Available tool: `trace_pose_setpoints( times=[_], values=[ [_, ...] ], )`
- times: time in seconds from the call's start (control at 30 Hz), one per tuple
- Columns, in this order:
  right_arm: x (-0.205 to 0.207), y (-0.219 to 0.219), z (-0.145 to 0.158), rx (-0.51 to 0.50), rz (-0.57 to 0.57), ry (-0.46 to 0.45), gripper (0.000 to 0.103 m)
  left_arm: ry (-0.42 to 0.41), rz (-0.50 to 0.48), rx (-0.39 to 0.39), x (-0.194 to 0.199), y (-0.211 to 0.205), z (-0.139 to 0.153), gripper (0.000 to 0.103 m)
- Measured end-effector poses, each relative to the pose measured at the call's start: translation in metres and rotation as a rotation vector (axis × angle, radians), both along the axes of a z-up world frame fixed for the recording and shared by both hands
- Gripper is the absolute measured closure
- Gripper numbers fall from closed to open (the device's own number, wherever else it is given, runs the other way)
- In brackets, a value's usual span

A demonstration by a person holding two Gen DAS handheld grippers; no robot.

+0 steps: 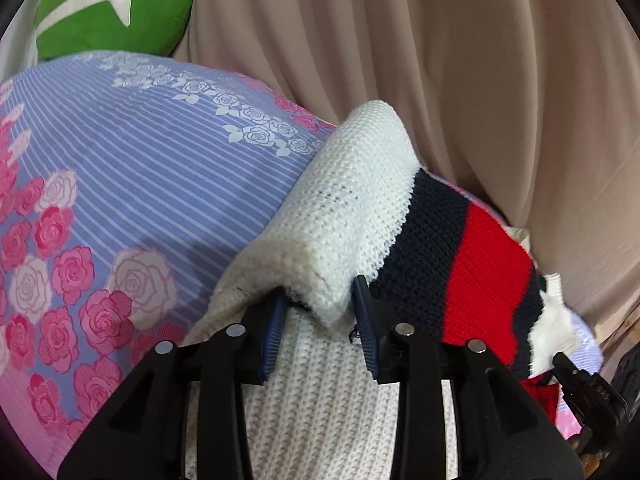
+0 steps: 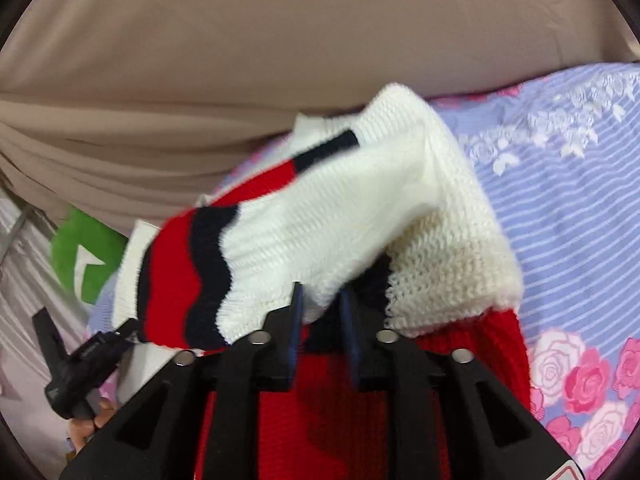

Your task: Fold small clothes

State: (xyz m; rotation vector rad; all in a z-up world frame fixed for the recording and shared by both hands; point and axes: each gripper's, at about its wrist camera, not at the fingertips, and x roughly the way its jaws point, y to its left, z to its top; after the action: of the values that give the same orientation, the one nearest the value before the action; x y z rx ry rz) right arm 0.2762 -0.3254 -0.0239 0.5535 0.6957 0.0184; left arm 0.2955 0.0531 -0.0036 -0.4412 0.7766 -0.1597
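So there's this little knit sweater [image 1: 352, 208], white with navy and red stripes, lying on a bed sheet [image 1: 132, 184] that's lilac-striped with pink roses. The left hand-held gripper [image 1: 320, 316] has a rolled white fold of the sweater sitting between its blue pads [image 1: 274, 332], which look pressed in against the knit from both sides. The right hand-held gripper [image 2: 322, 312] has a white edge of the same sweater [image 2: 304, 216] pinched between its fingers, and the cloth bunches up above them, a bit blurry. Behind it all hangs a beige curtain [image 1: 460, 60], with a green cushion [image 1: 120, 4] off in the corner.
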Motion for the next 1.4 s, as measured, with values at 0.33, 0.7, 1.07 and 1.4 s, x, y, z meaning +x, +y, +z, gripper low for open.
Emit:
trace_pose_setpoints(
  times=[0.33, 0.7, 1.07, 1.4],
  values=[
    [0.022, -0.02, 0.004, 0.058, -0.101, 0.056, 0.074, -0.037, 0.037, -0.168, -0.008, 0.024, -0.001, 0.074],
    [0.014, -0.028, 0.044, 0.001, -0.017, -0.032, 0.097, -0.115, 0.148, 0.006, -0.021, 0.02, 0.016, 0.093],
    [-0.011, -0.058, 0.006, 0.041, -0.115, 0.072, 0.1, -0.061, 0.095, 0.064, -0.018, 0.004, 0.009, 0.091],
    [-0.01, 0.037, 0.098, -0.144, 0.085, -0.117, 0.049, -0.043, 0.108, 0.056, -0.013, 0.007, 0.005, 0.09]
  ],
)
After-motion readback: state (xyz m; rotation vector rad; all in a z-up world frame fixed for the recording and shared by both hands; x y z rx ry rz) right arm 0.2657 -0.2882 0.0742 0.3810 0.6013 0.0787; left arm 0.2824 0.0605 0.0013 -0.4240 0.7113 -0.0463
